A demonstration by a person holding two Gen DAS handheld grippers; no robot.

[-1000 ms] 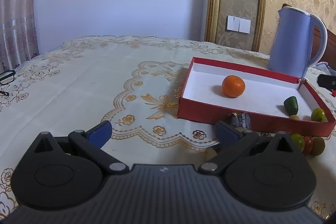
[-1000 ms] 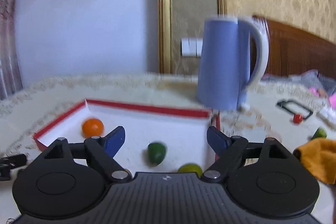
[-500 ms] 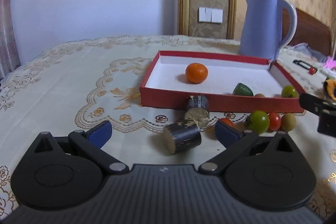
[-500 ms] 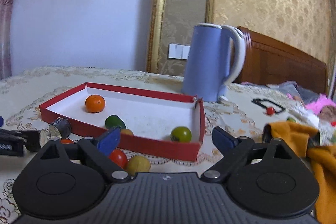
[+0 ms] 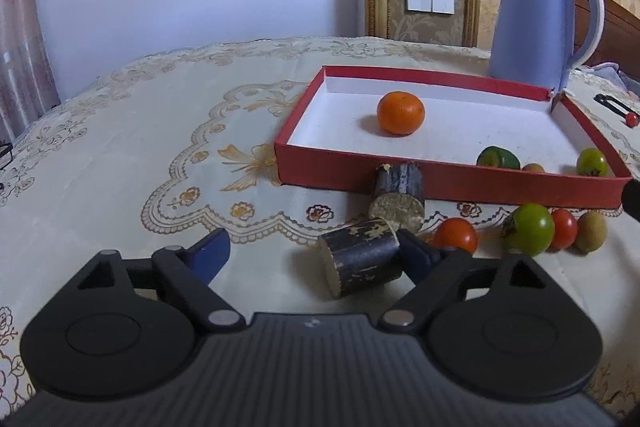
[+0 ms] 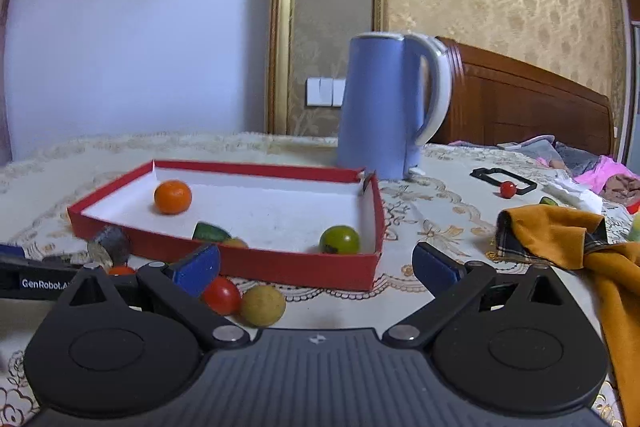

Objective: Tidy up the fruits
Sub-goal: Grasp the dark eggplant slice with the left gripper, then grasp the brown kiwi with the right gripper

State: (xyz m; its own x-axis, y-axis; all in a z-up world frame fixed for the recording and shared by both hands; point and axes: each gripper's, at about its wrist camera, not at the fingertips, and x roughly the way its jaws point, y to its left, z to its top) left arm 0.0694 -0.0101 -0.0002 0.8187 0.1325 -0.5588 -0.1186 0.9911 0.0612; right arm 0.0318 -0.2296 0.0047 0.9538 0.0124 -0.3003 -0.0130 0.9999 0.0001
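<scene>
A red tray (image 5: 452,183) (image 6: 280,267) holds an orange (image 5: 400,113) (image 6: 173,197), a cut green fruit (image 5: 498,158) (image 6: 210,231), a small tan fruit (image 5: 533,167) and a green tomato (image 5: 592,162) (image 6: 339,239). In front of it lie two dark cane pieces (image 5: 362,263) (image 5: 399,189), red tomatoes (image 5: 456,235) (image 6: 221,295), a green tomato (image 5: 529,228) and a yellow-brown fruit (image 5: 591,231) (image 6: 263,305). My left gripper (image 5: 316,255) is open; the near cane piece lies against its right finger. My right gripper (image 6: 316,265) is open and empty, before the tray's near wall.
A blue kettle (image 5: 540,27) (image 6: 388,107) stands behind the tray. An orange cloth (image 6: 576,247) lies at the right, with a black frame (image 6: 502,181), a small red ball (image 6: 507,189) and bedding beyond. The embroidered tablecloth (image 5: 140,147) stretches left.
Both grippers have swung and settled toward the loose fruits in front of the tray. The left one has closed in on the near cane piece. Both stay open.
</scene>
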